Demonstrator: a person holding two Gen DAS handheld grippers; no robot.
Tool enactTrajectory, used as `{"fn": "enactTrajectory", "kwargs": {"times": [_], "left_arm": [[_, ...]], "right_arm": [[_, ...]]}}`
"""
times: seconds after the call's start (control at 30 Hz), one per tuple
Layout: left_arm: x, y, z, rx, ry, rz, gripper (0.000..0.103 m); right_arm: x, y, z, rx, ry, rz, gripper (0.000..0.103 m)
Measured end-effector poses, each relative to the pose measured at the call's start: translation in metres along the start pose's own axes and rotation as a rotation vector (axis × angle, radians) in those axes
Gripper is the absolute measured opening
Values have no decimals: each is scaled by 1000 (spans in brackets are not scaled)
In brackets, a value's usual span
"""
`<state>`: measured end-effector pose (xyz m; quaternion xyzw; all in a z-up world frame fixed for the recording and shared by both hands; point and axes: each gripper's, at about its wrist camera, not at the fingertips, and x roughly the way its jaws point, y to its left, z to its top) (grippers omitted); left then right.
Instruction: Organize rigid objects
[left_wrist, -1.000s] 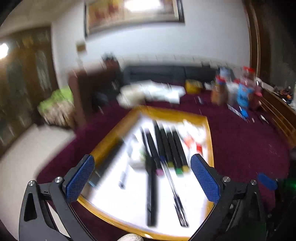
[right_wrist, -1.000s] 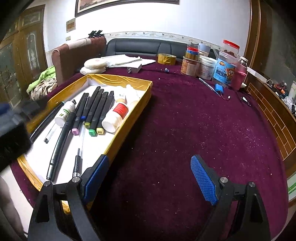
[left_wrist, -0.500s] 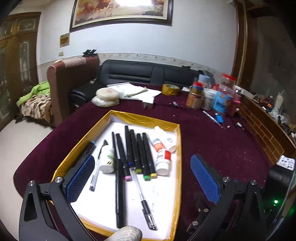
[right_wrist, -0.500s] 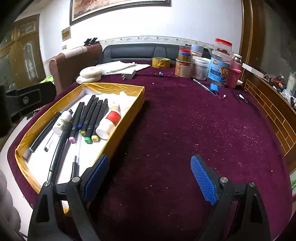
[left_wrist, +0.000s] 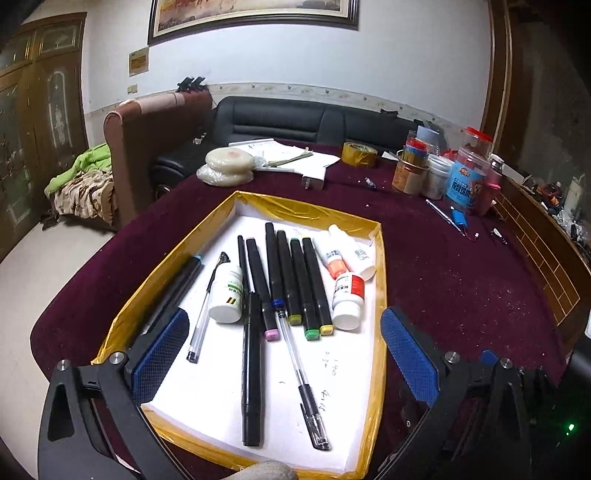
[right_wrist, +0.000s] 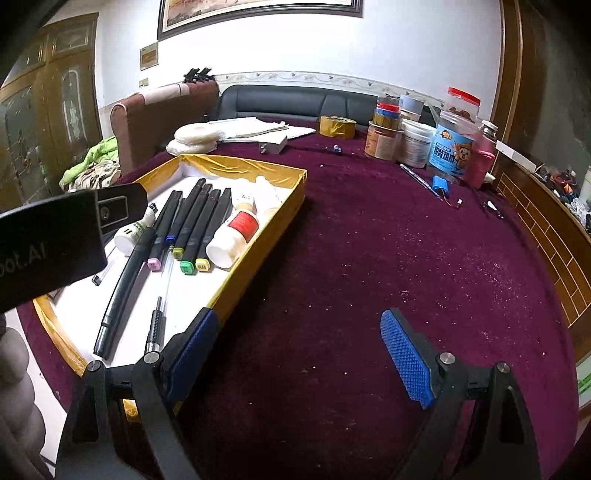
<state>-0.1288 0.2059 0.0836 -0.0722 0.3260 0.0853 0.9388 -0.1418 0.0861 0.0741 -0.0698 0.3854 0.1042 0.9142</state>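
A yellow-rimmed tray (left_wrist: 380, 280) with a white floor sits on the maroon table. It holds several black markers (left_wrist: 306, 280) side by side, a long black pen (left_wrist: 252, 369), two clear ballpoint pens (left_wrist: 301, 380), and small white bottles (left_wrist: 347, 295). My left gripper (left_wrist: 284, 365) is open and empty, above the tray's near end. My right gripper (right_wrist: 301, 358) is open and empty over bare table, right of the tray (right_wrist: 258, 251). The left gripper's body (right_wrist: 55, 240) hides part of the tray in the right wrist view.
Jars and tubs (left_wrist: 469, 173) stand at the back right with a tape roll (left_wrist: 359, 154). Papers (left_wrist: 288, 157), a white charger (left_wrist: 314, 181) and a bagged round stack (left_wrist: 229, 166) lie at the back. A sofa and armchair stand behind the table.
The left gripper swung right and settled over the tray, its view going from blurred to sharp. The right gripper's view shifted slightly; the left gripper body moved further into it.
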Motion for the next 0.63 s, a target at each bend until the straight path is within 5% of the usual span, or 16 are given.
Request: {"fn": "enactTrajectory", "kwargs": {"times": [0.63], "left_arm": [[17,16,-3,-52,84,-14,103]], "right_arm": [[2,13,-1,-38,-2,6,87]]}}
